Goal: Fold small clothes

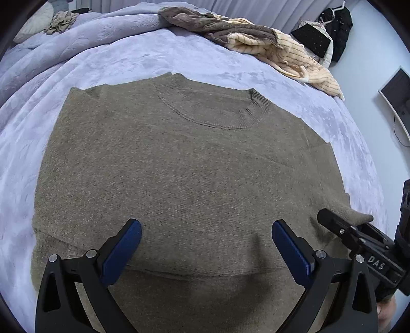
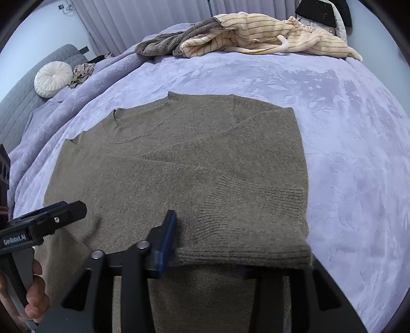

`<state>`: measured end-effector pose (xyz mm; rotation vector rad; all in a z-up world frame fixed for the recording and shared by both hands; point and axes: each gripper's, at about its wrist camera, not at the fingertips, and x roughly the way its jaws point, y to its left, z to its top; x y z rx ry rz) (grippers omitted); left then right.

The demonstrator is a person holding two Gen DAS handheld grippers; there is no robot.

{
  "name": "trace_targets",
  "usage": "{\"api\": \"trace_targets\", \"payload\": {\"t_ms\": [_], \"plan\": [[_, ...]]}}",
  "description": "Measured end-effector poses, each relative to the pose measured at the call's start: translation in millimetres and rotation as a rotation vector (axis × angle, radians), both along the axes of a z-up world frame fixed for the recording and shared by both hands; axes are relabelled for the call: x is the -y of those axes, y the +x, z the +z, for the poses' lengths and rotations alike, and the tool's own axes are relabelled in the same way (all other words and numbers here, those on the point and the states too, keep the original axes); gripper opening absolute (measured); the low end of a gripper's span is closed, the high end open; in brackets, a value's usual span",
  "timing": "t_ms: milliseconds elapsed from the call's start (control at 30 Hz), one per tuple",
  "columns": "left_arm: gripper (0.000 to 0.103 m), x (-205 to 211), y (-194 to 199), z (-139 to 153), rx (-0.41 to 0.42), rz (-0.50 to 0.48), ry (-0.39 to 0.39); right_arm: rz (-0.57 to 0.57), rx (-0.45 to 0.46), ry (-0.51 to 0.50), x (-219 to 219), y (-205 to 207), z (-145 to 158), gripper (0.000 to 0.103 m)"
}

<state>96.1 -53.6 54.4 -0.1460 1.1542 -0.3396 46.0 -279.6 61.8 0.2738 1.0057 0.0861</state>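
An olive-brown knit sweater (image 1: 184, 164) lies flat on the lavender bed cover (image 1: 123, 59), collar at the far side and sleeves folded in. My left gripper (image 1: 206, 242) hovers open and empty over its lower part. It shows at the left of the right wrist view (image 2: 51, 217). In the right wrist view the sweater (image 2: 179, 164) has a ribbed sleeve cuff (image 2: 246, 253) draped over my right gripper (image 2: 230, 246). Its left finger (image 2: 166, 238) shows; the right one is hidden under the cuff. The right gripper also shows in the left wrist view (image 1: 343, 225) at the sweater's right edge.
A pile of cream striped and grey-brown clothes (image 2: 243, 38) lies at the far edge of the bed. A round white cushion (image 2: 52, 78) and a crumpled beige garment (image 2: 82, 71) sit at the far left by a grey headboard. Black clothes (image 1: 335, 23) hang at the back right.
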Motion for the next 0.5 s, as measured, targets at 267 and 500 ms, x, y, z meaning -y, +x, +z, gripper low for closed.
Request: {"api": "trace_targets", "payload": {"t_ms": [267,500], "plan": [[0.102,16,-12,5,0.029,-0.047,0.074,-0.033,-0.058,0.066,10,19,-10,0.011],[0.102,15,-14,8,0.067,-0.044,0.142,-0.01,0.099,-0.046,-2,14,22,0.008]]}}
